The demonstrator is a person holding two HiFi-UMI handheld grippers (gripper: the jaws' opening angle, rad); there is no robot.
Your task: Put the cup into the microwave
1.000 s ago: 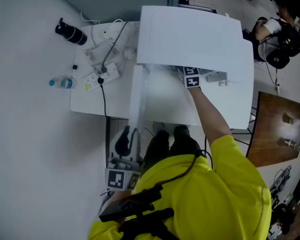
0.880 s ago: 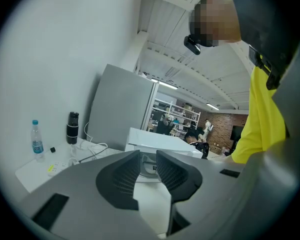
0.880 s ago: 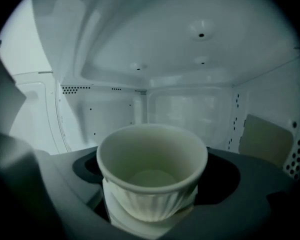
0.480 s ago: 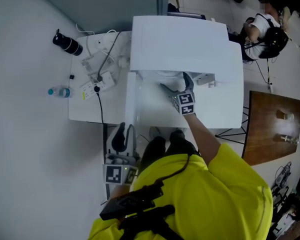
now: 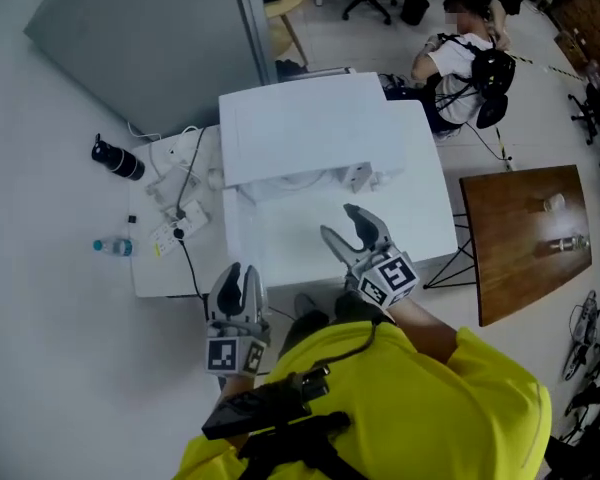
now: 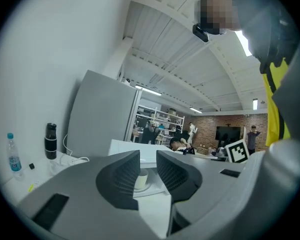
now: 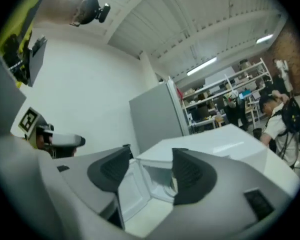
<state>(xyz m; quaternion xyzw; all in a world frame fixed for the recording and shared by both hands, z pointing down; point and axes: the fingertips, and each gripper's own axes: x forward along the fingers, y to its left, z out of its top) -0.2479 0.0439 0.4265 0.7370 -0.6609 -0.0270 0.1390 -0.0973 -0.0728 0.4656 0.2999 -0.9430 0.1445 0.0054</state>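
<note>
The white microwave stands on a white table with its door swung open to the left. A pale cup sits inside the cavity on the turntable plate; the head view hides it under the microwave's top. My right gripper hovers in front of the opening, well back from it, its jaws closing with nothing between them. My left gripper is lower and further left, by the table's near edge. Its jaws stand a narrow gap apart and are empty.
A black flask, a water bottle and a power strip with cables lie on the table's left part. A grey cabinet stands behind. A brown table is to the right, and a seated person beyond.
My right gripper has pulled out of the microwave cavity, back toward me and upward, with nothing in it. My left gripper has risen a little. The head view has drawn back.
</note>
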